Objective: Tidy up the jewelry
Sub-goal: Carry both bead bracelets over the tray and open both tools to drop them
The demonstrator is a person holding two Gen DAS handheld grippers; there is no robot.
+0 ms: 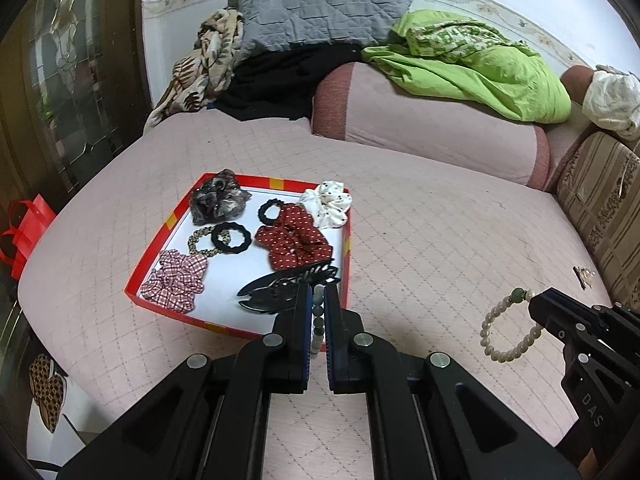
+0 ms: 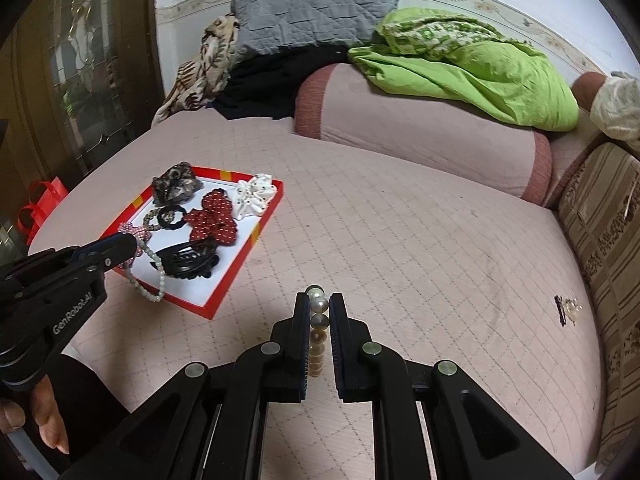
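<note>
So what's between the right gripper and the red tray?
Only bare pink quilted cover lies between the right gripper and the red tray, as the right wrist view shows.

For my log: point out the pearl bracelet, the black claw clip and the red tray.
pearl bracelet (image 1: 505,334), left wrist view, hanging loop
black claw clip (image 1: 280,294), left wrist view, body
red tray (image 2: 256,236), right wrist view, right rim

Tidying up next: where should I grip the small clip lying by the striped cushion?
Pinch the small clip across its dark bar, from above on the open quilt side; it lies flat and the striped cushion crowds its right.
</note>
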